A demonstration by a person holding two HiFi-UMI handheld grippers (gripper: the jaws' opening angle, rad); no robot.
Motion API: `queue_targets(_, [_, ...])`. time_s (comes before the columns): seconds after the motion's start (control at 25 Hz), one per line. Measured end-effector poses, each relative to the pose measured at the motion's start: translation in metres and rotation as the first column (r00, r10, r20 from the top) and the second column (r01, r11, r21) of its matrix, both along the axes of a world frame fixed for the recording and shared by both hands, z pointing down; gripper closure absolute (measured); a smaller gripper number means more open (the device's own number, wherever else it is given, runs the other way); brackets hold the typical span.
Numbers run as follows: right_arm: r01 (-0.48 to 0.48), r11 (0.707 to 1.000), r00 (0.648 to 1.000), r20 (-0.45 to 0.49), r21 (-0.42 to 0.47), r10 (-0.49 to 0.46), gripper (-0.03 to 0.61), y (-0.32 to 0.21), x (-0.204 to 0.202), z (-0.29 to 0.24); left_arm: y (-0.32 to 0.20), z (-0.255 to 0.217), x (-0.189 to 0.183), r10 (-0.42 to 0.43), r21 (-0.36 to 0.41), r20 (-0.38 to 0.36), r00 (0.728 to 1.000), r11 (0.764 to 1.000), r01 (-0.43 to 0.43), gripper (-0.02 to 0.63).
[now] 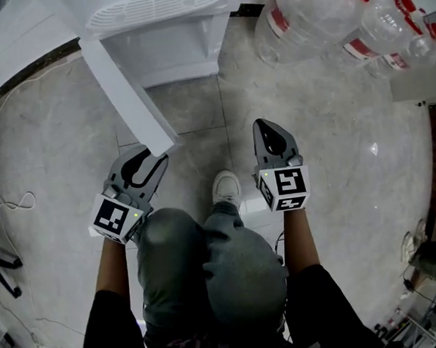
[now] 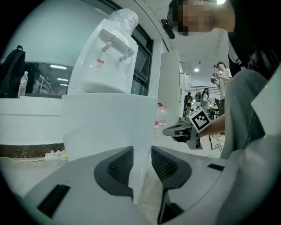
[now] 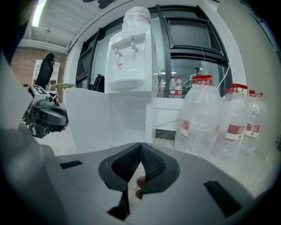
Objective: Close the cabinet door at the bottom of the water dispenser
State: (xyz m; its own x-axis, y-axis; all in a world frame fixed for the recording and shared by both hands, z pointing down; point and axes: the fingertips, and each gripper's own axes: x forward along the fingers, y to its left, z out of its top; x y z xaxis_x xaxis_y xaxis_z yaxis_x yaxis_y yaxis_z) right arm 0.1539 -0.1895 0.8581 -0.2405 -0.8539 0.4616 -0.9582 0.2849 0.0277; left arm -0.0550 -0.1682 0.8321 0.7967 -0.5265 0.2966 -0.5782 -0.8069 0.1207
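The cabinet door [image 1: 124, 94] edge was clasped inside the left gripper [image 1: 154, 157]; the right gripper [image 1: 265, 127] was clenched, empty

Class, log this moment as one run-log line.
door: open | left tongs: shut on door edge | right tongs: shut, empty, clear of door

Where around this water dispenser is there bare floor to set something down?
Bare tiles lie between the open cabinet door and the right gripper; a wider patch right of that gripper, below the water bottles. Left of the door is open except for a white cable. Crowded: the bottle corner and the door edge, where the left gripper clamps.
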Motion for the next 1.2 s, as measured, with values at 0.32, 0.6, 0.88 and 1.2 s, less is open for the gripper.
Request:
queue_targets(0.32, [-0.047,0.999,0.999,0.016,0.015,0.046,0.565,-0.006,0.026,0.008,-0.027,0.001,0.056,0.085,0.010,-0.066,0.994,0.996,-0.084,0.476])
queue_targets(0.6, [-0.059,0.998,0.998,0.023,-0.002,0.059,0.565,-0.010,0.043,0.026,-0.062,0.005,0.099,0.134,0.057,-0.087,0.987,0.990,-0.129,0.477])
queue_targets(0.88, [-0.077,0.997,0.997,0.024,-0.031,0.078,0.565,-0.008,0.061,0.043,-0.114,0.017,0.132,0.122,0.057,-0.124,0.985,0.992,-0.116,0.480])
queue_targets(1.2, [-0.096,0.993,0.995,-0.003,-0.069,0.096,0.565,-0.005,0.083,0.065,-0.173,0.039,0.141,0.048,0.048,-0.119,0.992,0.998,-0.043,0.480])
